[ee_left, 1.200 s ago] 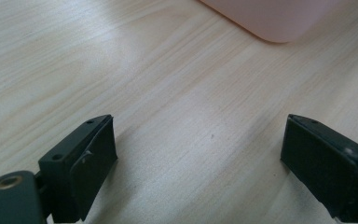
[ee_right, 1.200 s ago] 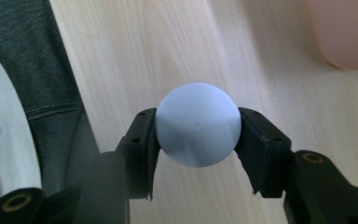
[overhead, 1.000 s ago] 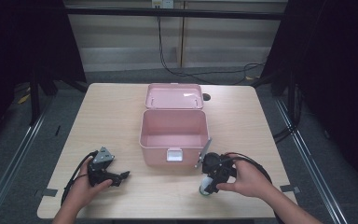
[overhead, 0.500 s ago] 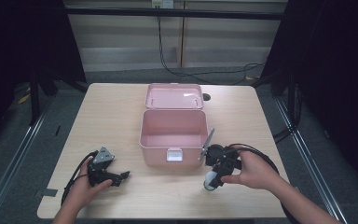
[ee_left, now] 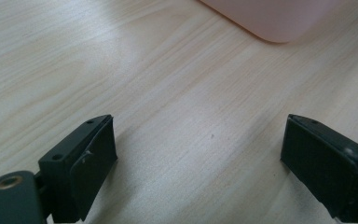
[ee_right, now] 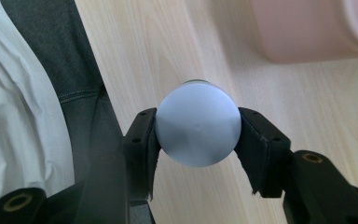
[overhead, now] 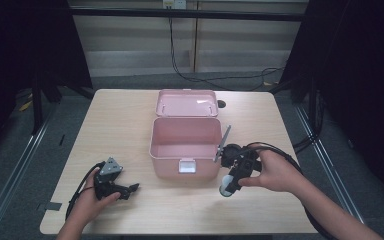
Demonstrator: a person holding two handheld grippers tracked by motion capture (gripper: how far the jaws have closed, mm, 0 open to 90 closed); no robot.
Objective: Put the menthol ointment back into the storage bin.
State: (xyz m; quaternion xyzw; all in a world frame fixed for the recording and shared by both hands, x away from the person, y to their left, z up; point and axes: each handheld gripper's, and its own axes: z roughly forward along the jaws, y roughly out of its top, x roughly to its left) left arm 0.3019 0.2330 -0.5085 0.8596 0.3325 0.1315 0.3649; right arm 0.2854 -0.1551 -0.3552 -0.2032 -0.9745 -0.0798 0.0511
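The pale blue-white round bulb-shaped object sits pinched between the two black pads of your right gripper, lifted off the light wooden table just beside the front right corner of the open pink plastic box. Your left gripper rests low over the table near its front left, jaws spread wide with nothing between them.
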